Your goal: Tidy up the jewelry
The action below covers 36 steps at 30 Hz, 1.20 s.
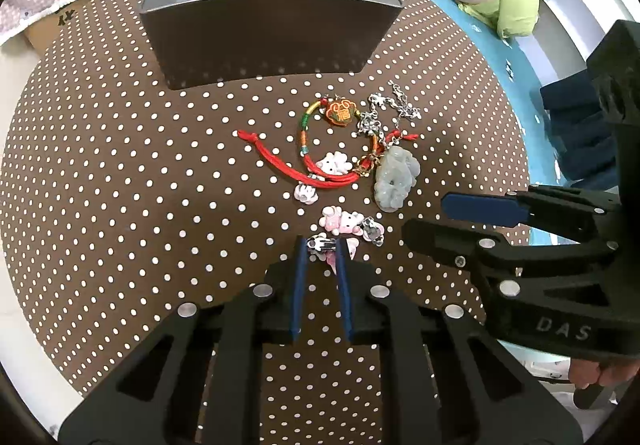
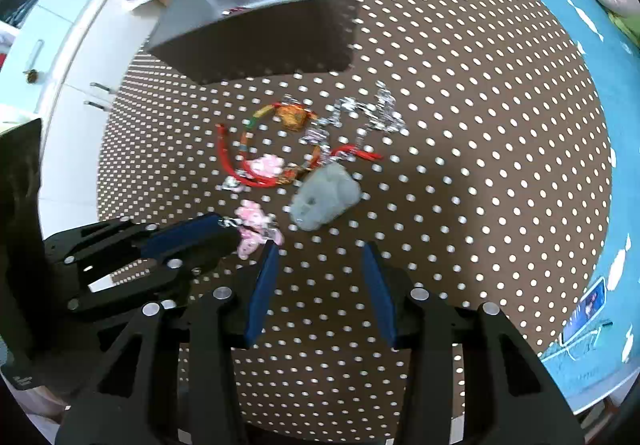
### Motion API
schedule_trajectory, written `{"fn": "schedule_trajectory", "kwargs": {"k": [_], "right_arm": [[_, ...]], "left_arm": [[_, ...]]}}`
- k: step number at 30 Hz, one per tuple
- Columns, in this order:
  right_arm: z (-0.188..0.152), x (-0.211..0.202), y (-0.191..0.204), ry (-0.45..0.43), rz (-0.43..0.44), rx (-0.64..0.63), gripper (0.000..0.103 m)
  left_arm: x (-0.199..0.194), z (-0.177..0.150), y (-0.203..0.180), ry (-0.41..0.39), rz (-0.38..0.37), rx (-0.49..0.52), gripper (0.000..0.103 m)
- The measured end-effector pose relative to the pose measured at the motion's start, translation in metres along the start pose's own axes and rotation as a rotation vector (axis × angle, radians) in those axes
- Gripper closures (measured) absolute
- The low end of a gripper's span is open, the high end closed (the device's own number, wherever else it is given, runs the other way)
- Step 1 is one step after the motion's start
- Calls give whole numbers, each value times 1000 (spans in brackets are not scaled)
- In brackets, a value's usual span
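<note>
Jewelry lies in a heap on the brown dotted cloth: a red cord bracelet with an orange charm, a silver chain, a pale jade pendant and several pink cat charms. My left gripper is shut on a pink charm with a silver clip; it also shows in the right wrist view. My right gripper is open and empty, just short of the jade pendant. A grey metal box stands behind the heap.
In the right wrist view the box holds a few small items. A blue cloth covers the surface to the right, with a phone on it. White drawers stand at the left.
</note>
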State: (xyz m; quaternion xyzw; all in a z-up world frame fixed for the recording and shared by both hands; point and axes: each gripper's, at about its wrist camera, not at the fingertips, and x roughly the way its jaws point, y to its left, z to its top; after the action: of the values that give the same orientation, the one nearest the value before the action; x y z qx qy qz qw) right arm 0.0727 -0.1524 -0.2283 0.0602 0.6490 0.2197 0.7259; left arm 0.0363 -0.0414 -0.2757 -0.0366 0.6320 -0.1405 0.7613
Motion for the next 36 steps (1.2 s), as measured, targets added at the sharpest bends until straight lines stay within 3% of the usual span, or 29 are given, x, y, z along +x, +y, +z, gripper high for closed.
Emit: {"fn": "schedule_trajectory", "kwargs": {"k": [2, 7, 12, 16, 24, 36], "right_arm": [[-1, -1, 4, -7, 14, -17, 62], [-3, 6, 19, 5, 46, -57, 77], [2, 24, 36, 32, 18, -84, 80], [3, 36, 52, 22, -46, -153, 92], [18, 41, 53, 33, -25, -125, 92], [58, 7, 54, -57, -8, -112, 92]], "left_arm": [[-6, -1, 8, -6, -3, -12, 88], [-23, -3, 29, -27, -11, -33, 89], [-39, -9, 39, -36, -9, -47, 89], [-51, -18, 49, -41, -6, -50, 89], [-81, -21, 71, -60, -1, -49, 89], [-123, 8, 95, -109, -10, -28, 90]]}}
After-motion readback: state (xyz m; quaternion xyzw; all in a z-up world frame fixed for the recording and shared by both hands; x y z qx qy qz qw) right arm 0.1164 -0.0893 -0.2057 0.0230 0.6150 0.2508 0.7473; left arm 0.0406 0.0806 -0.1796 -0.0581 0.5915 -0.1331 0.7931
